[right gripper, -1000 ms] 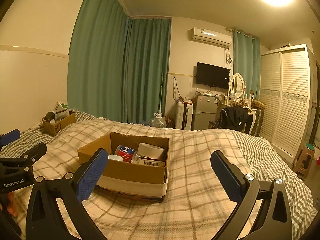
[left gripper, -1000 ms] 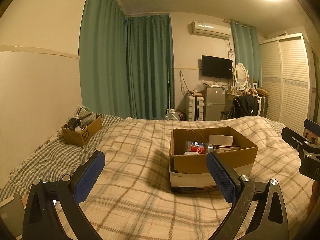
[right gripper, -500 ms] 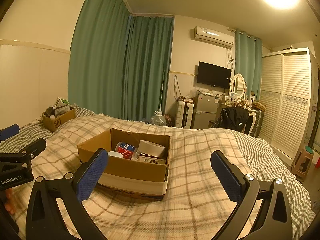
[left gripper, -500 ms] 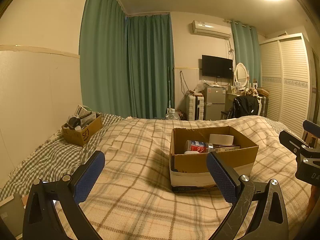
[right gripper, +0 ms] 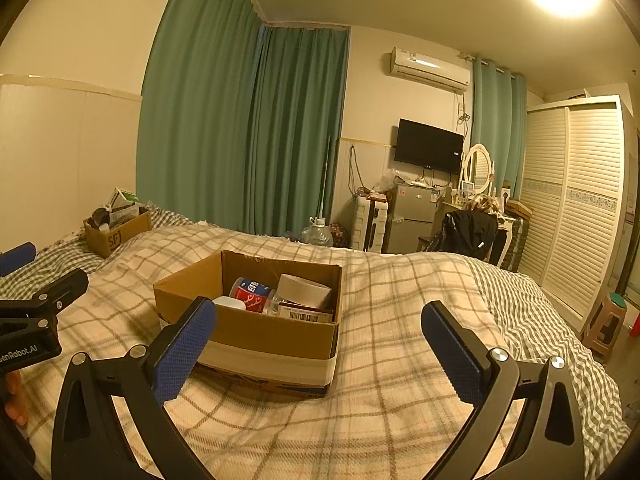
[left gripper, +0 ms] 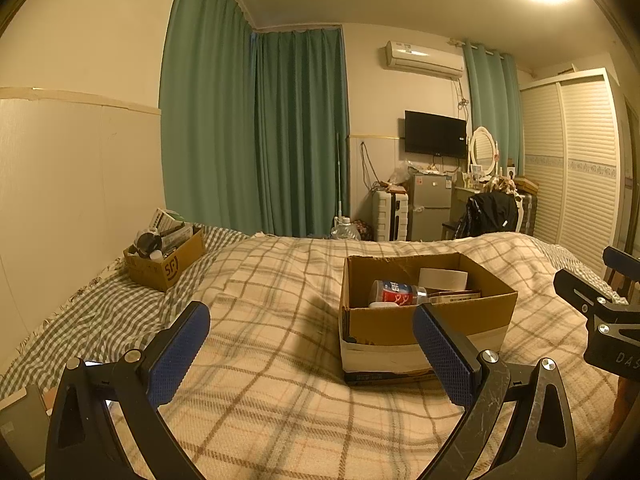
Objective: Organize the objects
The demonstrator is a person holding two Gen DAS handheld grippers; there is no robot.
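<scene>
An open cardboard box (left gripper: 428,322) (right gripper: 260,332) stands on the plaid bed. It holds a red-and-blue labelled jar (left gripper: 394,292) (right gripper: 252,294), a white roll (left gripper: 442,278) (right gripper: 304,290) and a flat barcoded carton (right gripper: 306,314). A smaller cardboard box (left gripper: 166,262) (right gripper: 116,232) full of items sits at the far left of the bed. My left gripper (left gripper: 310,354) is open and empty, short of the big box. My right gripper (right gripper: 320,356) is open and empty, its left finger in front of the box's near wall.
The plaid blanket (left gripper: 280,320) covers the bed, with checked sheet at the left (left gripper: 100,312). A wall runs along the left side. Beyond the bed foot are green curtains, a fridge (right gripper: 412,220), a chair with a black jacket (right gripper: 468,236) and a louvred wardrobe (right gripper: 580,208).
Both views have tilted slightly, so the room and boxes sit a little lower in frame. Both grippers stay open and empty.
</scene>
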